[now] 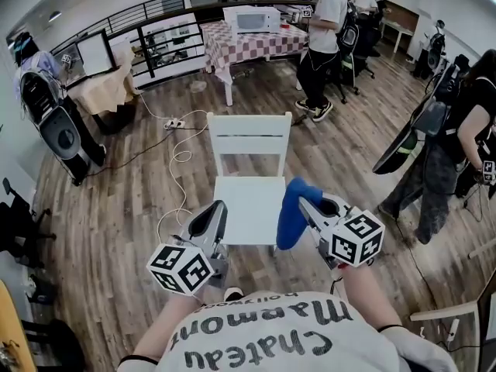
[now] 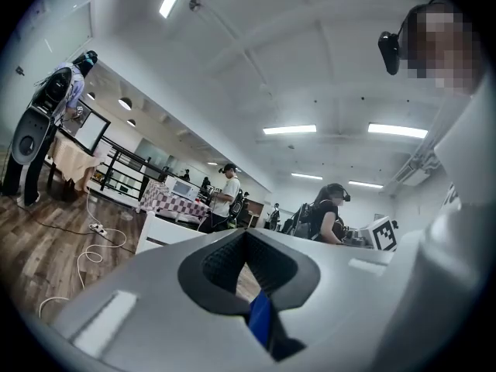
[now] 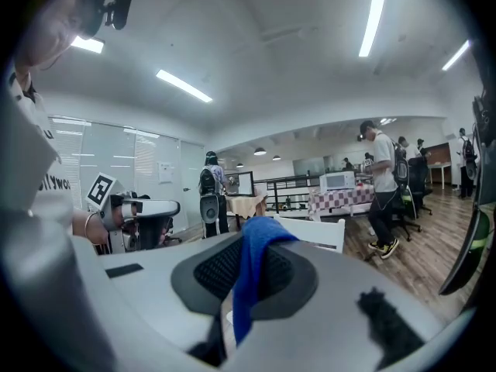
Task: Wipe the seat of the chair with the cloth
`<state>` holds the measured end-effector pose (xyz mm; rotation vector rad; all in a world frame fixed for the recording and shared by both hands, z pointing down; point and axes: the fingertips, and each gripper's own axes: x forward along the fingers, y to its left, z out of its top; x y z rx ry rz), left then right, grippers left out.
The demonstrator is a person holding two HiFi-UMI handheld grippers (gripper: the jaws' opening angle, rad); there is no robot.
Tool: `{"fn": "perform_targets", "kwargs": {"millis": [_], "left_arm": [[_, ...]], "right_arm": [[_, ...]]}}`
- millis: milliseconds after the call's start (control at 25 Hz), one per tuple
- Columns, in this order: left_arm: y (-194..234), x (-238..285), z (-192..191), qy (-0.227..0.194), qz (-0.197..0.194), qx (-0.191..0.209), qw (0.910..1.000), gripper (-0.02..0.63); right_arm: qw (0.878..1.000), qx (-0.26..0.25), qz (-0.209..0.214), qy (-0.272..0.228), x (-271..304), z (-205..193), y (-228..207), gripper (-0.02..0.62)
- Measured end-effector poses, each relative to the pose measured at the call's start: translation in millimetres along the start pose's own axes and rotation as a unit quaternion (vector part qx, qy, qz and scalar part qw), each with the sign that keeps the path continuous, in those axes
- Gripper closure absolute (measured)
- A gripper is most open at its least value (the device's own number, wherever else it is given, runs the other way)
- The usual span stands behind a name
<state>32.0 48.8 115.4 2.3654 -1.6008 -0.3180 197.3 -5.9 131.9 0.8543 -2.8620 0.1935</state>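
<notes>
A white wooden chair [image 1: 249, 142] stands on the plank floor in front of me, its seat [image 1: 244, 204] bare. My right gripper [image 1: 310, 202] hovers over the seat's right front edge, shut on a blue cloth [image 1: 293, 211] that hangs down beside the seat. In the right gripper view the cloth [image 3: 256, 273] drapes over the closed jaws, with the chair back [image 3: 314, 231] beyond. My left gripper [image 1: 213, 217] sits at the seat's left front corner, shut and holding nothing. The left gripper view has its jaws together, with a sliver of blue [image 2: 261, 320] showing low in the gap.
A white cable and power strip [image 1: 174, 122] lie on the floor left of the chair. People stand at the right [image 1: 457, 146] and behind [image 1: 325, 37]. A checkered table with a microwave [image 1: 252, 37] is at the back. Black equipment [image 1: 54, 122] stands far left.
</notes>
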Motion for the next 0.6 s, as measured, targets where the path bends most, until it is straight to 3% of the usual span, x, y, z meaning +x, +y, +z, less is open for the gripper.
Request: {"fn": "perform_targets", "kwargs": {"millis": [320,600], "left_arm": [[3.5,-0.5,2.4,0.000,0.001,-0.003,1.0000,0.600],[9.9,11.9,4.5,0.001,-0.001,-0.008,1.0000,0.600]], "right_arm": [[1.000,0.001,-0.002,0.000,2.5,1.2,1.2,0.561],[0.998,-0.056,-0.019,0.032,12.5,-0.6,-7.2,0.561]]}}
